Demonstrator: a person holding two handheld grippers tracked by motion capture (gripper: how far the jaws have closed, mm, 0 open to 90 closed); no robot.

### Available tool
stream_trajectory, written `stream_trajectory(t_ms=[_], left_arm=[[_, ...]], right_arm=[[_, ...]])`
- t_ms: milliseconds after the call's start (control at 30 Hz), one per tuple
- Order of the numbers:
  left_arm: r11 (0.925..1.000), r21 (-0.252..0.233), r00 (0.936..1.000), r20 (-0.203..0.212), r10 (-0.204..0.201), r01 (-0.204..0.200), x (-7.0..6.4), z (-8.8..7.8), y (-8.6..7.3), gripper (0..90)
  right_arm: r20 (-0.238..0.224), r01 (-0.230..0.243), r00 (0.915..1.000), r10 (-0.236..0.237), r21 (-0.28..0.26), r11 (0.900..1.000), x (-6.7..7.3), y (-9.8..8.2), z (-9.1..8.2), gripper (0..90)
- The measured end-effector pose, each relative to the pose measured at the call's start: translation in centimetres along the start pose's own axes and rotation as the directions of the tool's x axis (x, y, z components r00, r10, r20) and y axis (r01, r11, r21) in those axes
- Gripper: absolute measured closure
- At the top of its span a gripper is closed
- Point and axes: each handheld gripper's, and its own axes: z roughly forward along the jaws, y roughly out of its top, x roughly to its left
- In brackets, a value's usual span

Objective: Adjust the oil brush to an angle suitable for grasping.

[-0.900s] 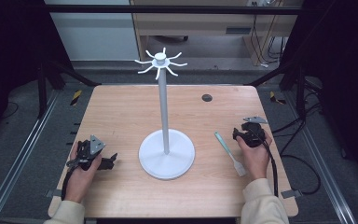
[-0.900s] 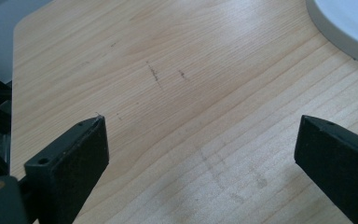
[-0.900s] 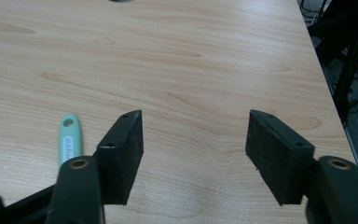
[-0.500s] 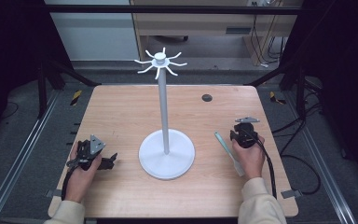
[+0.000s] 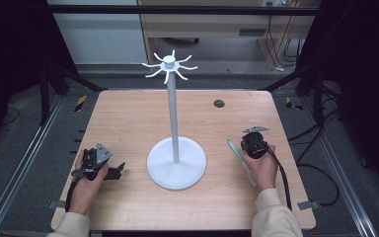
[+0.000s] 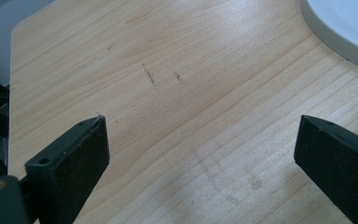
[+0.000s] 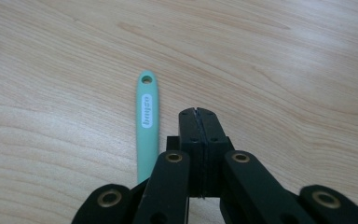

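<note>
On the wooden table (image 5: 128,123) in front of me stands the white stand (image 5: 176,158), its round base near the middle and its thin pole rising to a crown of short hooks; just right of that base lies the mint-green utensil (image 5: 241,160), slim and flat, pointing away from me; in the right gripper view its handle (image 7: 146,126) ends in a rounded tip with a small hole, and a white label runs along it, though I cannot read the print. My right gripper (image 7: 198,113) sits just beside that handle, apart from it, jaws pressed together on nothing; my left gripper (image 6: 200,140) rests low near the table's left front, jaws spread wide over bare wood. The utensil's near end is hidden under my right gripper and hand (image 5: 262,165); the stand's base is cut off at the corner of the left gripper view.
</note>
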Motion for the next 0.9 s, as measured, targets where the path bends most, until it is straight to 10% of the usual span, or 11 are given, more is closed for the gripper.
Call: stream_trajectory(t_ms=[900], left_arm=[[1.0000,0.005,1.0000,0.008,0.003,-0.003,0.0,0.1,0.0,2.7]], right_arm=[[-0.097,0.014,0.9953,-0.008,0.060,0.998,0.8,-0.3,1.2,90.0]])
